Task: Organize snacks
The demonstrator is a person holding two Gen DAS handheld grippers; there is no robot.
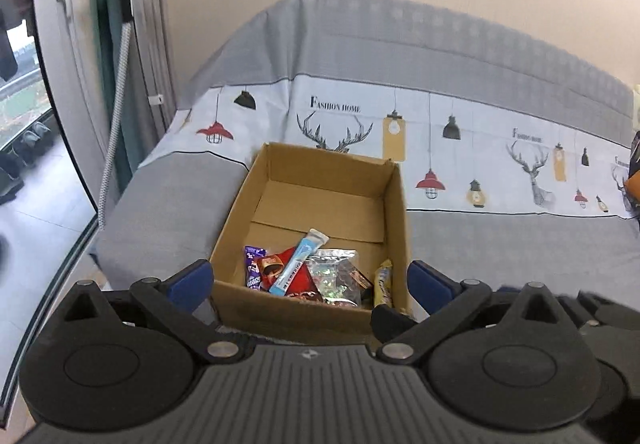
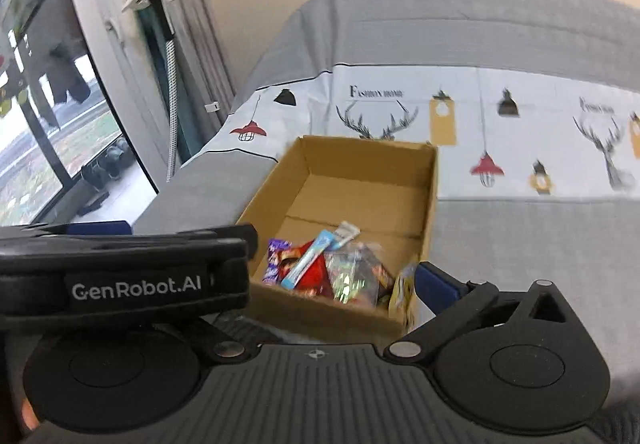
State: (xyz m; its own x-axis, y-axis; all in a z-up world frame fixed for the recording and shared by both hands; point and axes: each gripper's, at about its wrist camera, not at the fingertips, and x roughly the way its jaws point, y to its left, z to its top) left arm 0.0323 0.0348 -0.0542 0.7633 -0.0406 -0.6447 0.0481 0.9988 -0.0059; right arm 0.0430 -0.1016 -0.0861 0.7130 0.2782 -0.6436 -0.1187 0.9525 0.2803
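Observation:
An open cardboard box [image 1: 394, 211] stands on the grey sofa seat; it also shows in the right wrist view [image 2: 430, 203]. Several snack packets lie in its near end: a light blue stick [image 1: 296, 264] [image 2: 310, 262], a red packet [image 1: 298, 278] [image 2: 316, 276], a purple packet [image 1: 253, 268] [image 2: 273, 260], a clear shiny bag [image 1: 336, 276] [image 2: 350, 276] and a yellow bar [image 1: 383, 282] [image 2: 402, 290]. My left gripper [image 1: 310, 280] is open and empty, its blue fingers either side of the box's near end. My right gripper [image 2: 320, 276] is open and empty; its left finger is hidden behind the left gripper's body [image 2: 128, 276].
The sofa [image 1: 520, 244] has a grey cover with a printed band of lamps and deer heads [image 1: 340, 123]. A garment steamer hose and hanger stand [image 1: 120, 43] are at the left by the curtain and a glass door [image 1: 24, 163].

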